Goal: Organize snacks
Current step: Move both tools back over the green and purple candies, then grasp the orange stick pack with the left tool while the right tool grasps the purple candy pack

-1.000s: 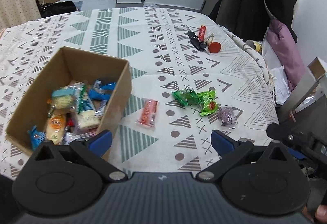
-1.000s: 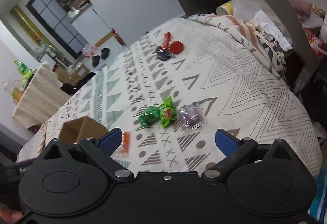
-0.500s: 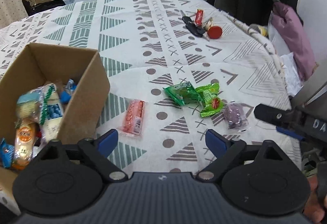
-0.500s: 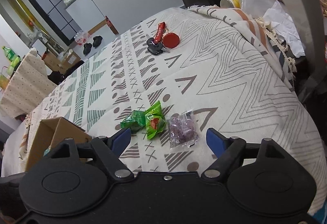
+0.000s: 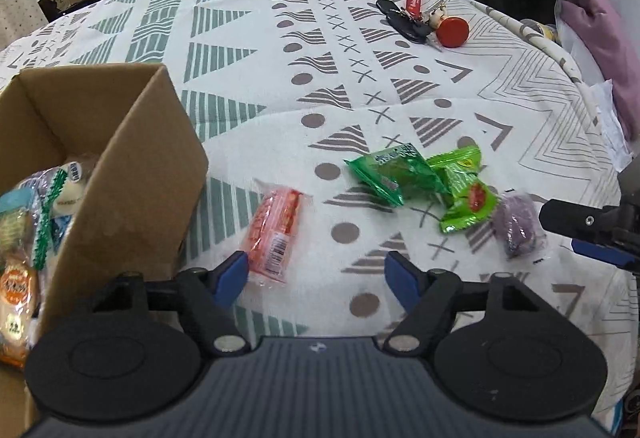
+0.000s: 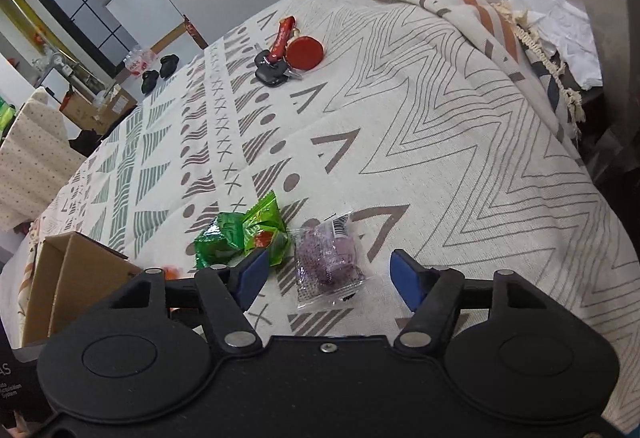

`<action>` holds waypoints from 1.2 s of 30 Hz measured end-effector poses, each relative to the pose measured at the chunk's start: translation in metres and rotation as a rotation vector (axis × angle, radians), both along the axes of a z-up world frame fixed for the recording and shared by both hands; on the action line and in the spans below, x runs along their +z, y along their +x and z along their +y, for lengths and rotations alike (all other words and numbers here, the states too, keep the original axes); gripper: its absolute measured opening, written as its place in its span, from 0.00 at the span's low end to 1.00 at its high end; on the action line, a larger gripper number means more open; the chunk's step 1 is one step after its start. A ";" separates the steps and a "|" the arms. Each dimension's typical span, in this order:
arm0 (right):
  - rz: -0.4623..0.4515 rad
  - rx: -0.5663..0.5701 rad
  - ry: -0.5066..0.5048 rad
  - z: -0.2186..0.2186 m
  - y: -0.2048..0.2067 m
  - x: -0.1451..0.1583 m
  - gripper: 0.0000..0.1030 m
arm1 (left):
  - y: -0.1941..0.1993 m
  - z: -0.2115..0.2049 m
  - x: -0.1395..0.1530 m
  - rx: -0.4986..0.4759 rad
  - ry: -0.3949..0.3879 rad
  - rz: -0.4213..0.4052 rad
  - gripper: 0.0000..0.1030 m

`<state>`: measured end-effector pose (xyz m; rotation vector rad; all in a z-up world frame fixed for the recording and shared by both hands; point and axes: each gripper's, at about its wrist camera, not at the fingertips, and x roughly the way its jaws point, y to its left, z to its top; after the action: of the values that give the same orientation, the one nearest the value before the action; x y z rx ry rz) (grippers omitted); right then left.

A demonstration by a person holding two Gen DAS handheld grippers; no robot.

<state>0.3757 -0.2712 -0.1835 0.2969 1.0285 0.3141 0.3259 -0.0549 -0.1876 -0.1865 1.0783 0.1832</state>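
We hold our left gripper [image 5: 316, 274] low over the patterned cloth-covered surface [image 5: 248, 38], its blue-tipped fingers [image 5: 234, 272] spread wide and holding nothing. The left fingertip sits just beside the near end of a pink clear-wrapped snack packet [image 5: 276, 226], which lies flat on the cloth just right of the open brown cardboard box [image 5: 136, 174]. Inside the box we see several wrapped snacks [image 5: 36, 222] piled against its near left side.

To the right of the pink packet lie two green foil snack packets [image 5: 424, 182], touching and partly overlapping each other, and just beyond them a purple snack in a clear wrapper [image 5: 516, 226]. In the left wrist view the tips of our right gripper [image 5: 592, 234] come in from the right edge, next to the purple snack.

From the right wrist view, our right gripper [image 6: 328, 274] also has its fingers [image 6: 404, 274] spread apart and empty. The purple snack in a clear wrapper [image 6: 328, 258] lies on the cloth between them, while the left fingertip overlaps the edge of the green foil snack packets [image 6: 244, 234]. The corner of the cardboard box [image 6: 72, 270] shows at lower left.

Farther back on the surface rests a bunch of black keys with a red tag and a round red fob [image 6: 288, 54], well apart from the snacks.
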 end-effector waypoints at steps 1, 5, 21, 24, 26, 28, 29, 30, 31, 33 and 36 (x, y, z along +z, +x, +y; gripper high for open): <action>0.001 0.005 0.001 0.002 0.002 -0.002 0.64 | 0.002 0.001 -0.002 -0.001 0.000 0.002 0.66; -0.001 0.029 -0.015 0.007 0.009 -0.009 0.64 | 0.007 0.006 -0.006 0.014 -0.001 0.005 0.61; 0.004 0.046 -0.035 0.008 0.015 -0.021 0.51 | 0.032 0.004 -0.003 -0.024 0.075 -0.048 0.61; 0.004 0.050 -0.032 0.008 0.015 -0.022 0.44 | 0.036 0.005 -0.007 -0.024 0.081 -0.051 0.61; 0.002 0.057 -0.033 0.008 0.015 -0.023 0.40 | 0.039 0.006 -0.009 -0.028 0.085 -0.056 0.61; 0.003 0.067 -0.030 0.009 0.014 -0.023 0.34 | 0.041 0.009 -0.011 -0.025 0.080 -0.062 0.58; 0.000 0.071 -0.032 0.010 0.014 -0.023 0.34 | 0.043 0.010 -0.012 -0.022 0.080 -0.063 0.54; -0.004 0.075 -0.032 0.010 0.014 -0.023 0.32 | 0.044 0.011 -0.012 -0.020 0.081 -0.064 0.51; -0.005 0.079 -0.028 0.008 0.013 -0.022 0.31 | 0.044 0.013 -0.012 -0.017 0.079 -0.067 0.48; 0.003 0.074 -0.009 0.005 0.013 -0.023 0.30 | 0.044 0.016 -0.011 -0.015 0.067 -0.076 0.47; 0.009 0.066 0.005 0.002 0.012 -0.022 0.30 | 0.040 0.016 -0.010 -0.018 0.063 -0.081 0.44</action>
<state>0.3878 -0.2695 -0.2060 0.2693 1.0483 0.3747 0.3664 -0.0388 -0.1971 -0.1266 0.9919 0.1920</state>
